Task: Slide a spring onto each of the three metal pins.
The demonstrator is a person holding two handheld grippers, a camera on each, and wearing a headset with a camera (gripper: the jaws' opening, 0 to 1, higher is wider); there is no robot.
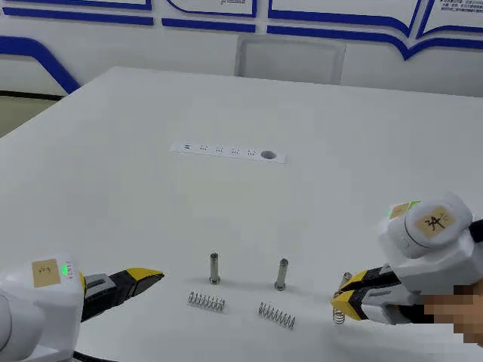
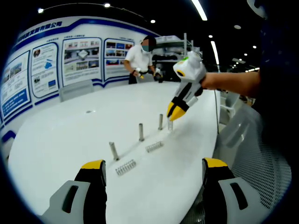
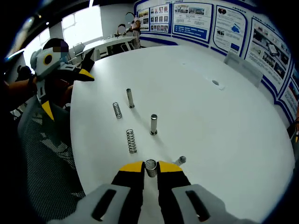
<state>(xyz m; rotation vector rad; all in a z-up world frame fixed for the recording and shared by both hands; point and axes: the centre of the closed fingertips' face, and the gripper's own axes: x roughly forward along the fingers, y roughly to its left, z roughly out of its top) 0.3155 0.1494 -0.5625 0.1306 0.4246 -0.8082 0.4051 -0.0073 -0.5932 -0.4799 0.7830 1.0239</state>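
Note:
Three upright metal pins stand in a row on the white table (image 1: 302,188): left pin (image 1: 214,268), middle pin (image 1: 281,274), and right pin (image 1: 346,280), which is half hidden behind my right gripper (image 1: 339,305). That gripper is shut on a small spring (image 3: 150,168), held upright just beside the right pin (image 3: 182,160). Two more springs lie flat in front of the pins: one (image 1: 207,302) by the left pin, one (image 1: 277,315) by the middle pin. My left gripper (image 1: 147,277) hovers at the lower left, open and holding nothing, its jaws wide apart in the left gripper view.
A white power strip (image 1: 230,151) is set into the table's middle. A grey chair (image 1: 290,56) stands at the far edge. A person (image 2: 140,58) stands at another table in the background. A mesh chair (image 2: 243,135) sits by the near table edge.

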